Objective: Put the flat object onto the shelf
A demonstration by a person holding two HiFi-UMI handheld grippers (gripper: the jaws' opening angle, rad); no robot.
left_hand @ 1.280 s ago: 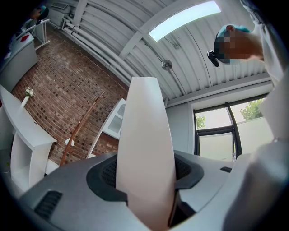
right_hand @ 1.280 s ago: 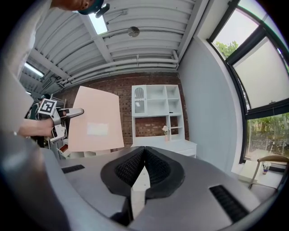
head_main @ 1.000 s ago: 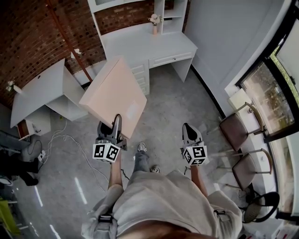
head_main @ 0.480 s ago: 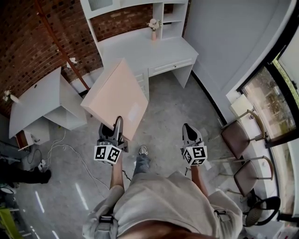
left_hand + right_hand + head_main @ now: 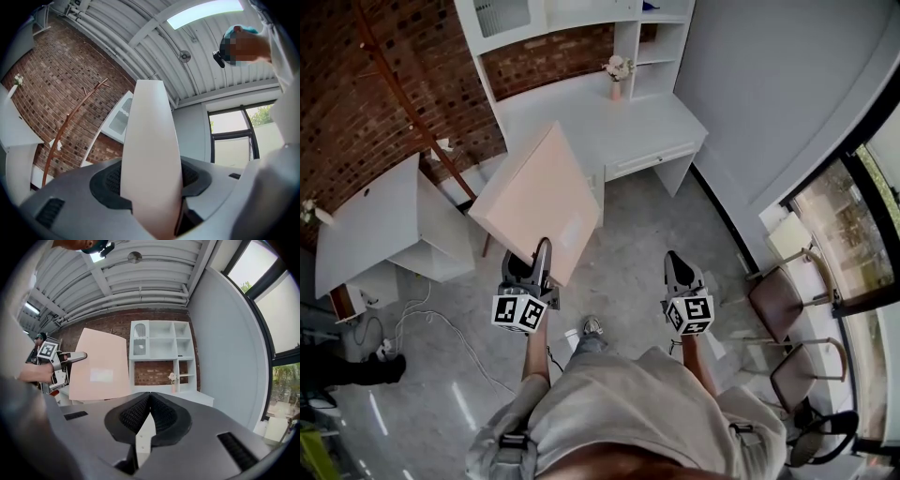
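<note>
**A:** Where is the board now?

**B:** The board (image 5: pixel 539 199) is left of centre in the head view, tilted. Its lower edge is in the left gripper (image 5: pixel 538 262). In the left gripper view the fingers (image 5: pixel 108 182) are clamped on the board (image 5: pixel 150 159), 1 on each face.

**A:** And the other hand?

**B:** The right gripper (image 5: pixel 673 264) is at lower right of centre, well apart from the board. Its fingers (image 5: pixel 136 411) are clenched together on nothing.

**A:** So what has changed in the last second?

**B:** The grip hasn't, and both grippers sit at about the same spots in the frame. The room has slid down the picture. The shelf (image 5: pixel 572 17) was cut off at the top edge 1 second ago and now shows more of its compartments. The white counter (image 5: pixel 581 112) below it has dropped towards the centre.

**A:** So the person is walking up to it.

**B:** That's how I read it, as the carry phase. The board is not yet at the shelf and still hangs short of the counter. I'd expect the next job to be lifting and levelling it. The small vase (image 5: pixel 616 80) at the back of the counter stands close to the open compartments, so the board's far corner could clip it.
</note>
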